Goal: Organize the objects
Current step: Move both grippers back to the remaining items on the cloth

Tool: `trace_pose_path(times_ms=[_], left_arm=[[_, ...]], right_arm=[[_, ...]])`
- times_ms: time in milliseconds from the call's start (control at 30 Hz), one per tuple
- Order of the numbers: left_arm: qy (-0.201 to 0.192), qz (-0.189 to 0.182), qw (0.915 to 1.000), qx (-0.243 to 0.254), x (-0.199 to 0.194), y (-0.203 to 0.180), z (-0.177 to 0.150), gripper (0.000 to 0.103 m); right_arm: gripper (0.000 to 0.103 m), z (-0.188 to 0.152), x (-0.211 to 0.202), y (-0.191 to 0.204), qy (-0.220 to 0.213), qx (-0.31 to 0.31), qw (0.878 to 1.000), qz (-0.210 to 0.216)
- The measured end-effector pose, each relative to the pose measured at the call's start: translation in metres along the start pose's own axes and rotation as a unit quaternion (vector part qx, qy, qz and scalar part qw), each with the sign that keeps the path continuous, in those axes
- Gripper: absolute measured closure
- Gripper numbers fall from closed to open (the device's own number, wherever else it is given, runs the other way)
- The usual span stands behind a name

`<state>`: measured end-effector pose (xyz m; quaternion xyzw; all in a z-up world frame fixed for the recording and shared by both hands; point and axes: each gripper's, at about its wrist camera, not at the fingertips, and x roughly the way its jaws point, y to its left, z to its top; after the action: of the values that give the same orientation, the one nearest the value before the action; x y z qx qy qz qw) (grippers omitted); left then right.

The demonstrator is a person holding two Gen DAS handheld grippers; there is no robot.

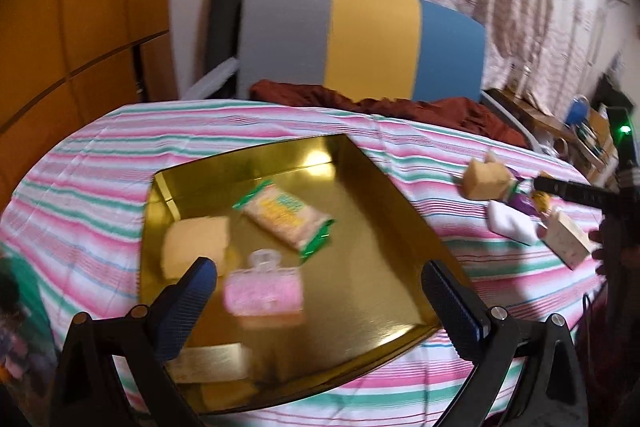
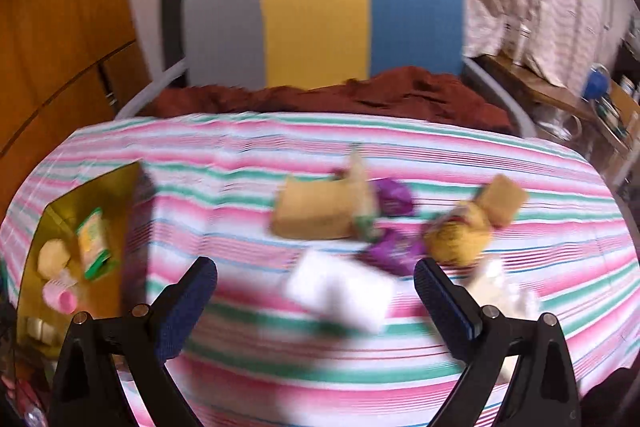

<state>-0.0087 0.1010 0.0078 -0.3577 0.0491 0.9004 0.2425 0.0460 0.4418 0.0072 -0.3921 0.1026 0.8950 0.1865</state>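
A gold tray [image 1: 372, 259] lies on the striped cloth. In it are a green-edged snack packet [image 1: 286, 217], a pale yellow block [image 1: 196, 247] and a pink perfume bottle [image 1: 262, 289]. My left gripper [image 1: 320, 275] is open and empty above the tray, the bottle between its fingers. My right gripper [image 2: 316, 275] is open and empty above a white block [image 2: 340, 291]. Beyond it lie a tan box [image 2: 316, 213], purple wrappers [image 2: 394, 247], a yellow packet [image 2: 460, 235] and a cream item [image 2: 500, 293]. The tray [image 2: 120, 195] shows at the left of the right wrist view.
A chair back [image 1: 360, 39] with grey, yellow and blue panels stands behind the table, with a rust-red cloth [image 1: 380, 107] on its seat. Wooden cabinets [image 1: 80, 27] are at left. A cluttered shelf [image 1: 580, 123] is at right. The right gripper's body [image 1: 592, 195] shows at the right edge.
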Motion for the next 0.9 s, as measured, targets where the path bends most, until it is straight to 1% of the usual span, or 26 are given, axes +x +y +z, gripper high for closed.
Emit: trace_pose_path(times_ms=[100, 133, 233, 333, 433, 567, 700, 767, 833, 900], left_arm=[[0.002, -0.018, 0.9997, 0.018, 0.004, -0.018, 0.009, 0.000], [0.005, -0.029, 0.9993, 0.025, 0.007, -0.027, 0.014, 0.000], [0.004, -0.045, 0.9978, 0.049, 0.012, -0.050, 0.026, 0.000], [0.007, -0.059, 0.9952, 0.078, 0.023, -0.079, 0.041, 0.000], [0.022, -0.077, 0.9917, 0.100, 0.041, -0.112, 0.058, 0.000], [0.047, -0.102, 0.9870, 0.114, 0.074, -0.155, 0.074, 0.000], [0.096, -0.113, 0.9839, 0.100, 0.123, -0.188, 0.085, 0.000], [0.110, -0.117, 0.9828, 0.091, 0.142, -0.196, 0.086, 0.000], [0.136, -0.128, 0.9802, 0.066, 0.163, -0.202, 0.089, 0.000], [0.143, -0.130, 0.9798, 0.051, 0.177, -0.207, 0.092, 0.000]], right_arm=[[0.002, 0.008, -0.001, -0.045, -0.015, 0.032, 0.999, -0.035], [0.002, 0.010, -0.001, -0.055, -0.017, 0.042, 0.998, -0.043], [0.002, 0.009, -0.001, -0.094, -0.030, 0.086, 0.994, -0.062], [0.002, 0.002, 0.000, -0.124, -0.040, 0.149, 0.986, -0.056], [0.002, -0.001, 0.002, -0.140, -0.033, 0.191, 0.980, -0.046], [0.002, -0.001, -0.004, -0.149, -0.042, 0.208, 0.976, -0.038], [0.002, -0.003, -0.005, -0.159, -0.043, 0.236, 0.971, -0.022], [0.002, -0.005, -0.002, -0.163, -0.036, 0.247, 0.968, -0.014], [0.002, -0.006, 0.001, -0.167, -0.027, 0.259, 0.965, -0.003], [0.002, -0.006, 0.001, -0.168, -0.025, 0.261, 0.965, 0.001]])
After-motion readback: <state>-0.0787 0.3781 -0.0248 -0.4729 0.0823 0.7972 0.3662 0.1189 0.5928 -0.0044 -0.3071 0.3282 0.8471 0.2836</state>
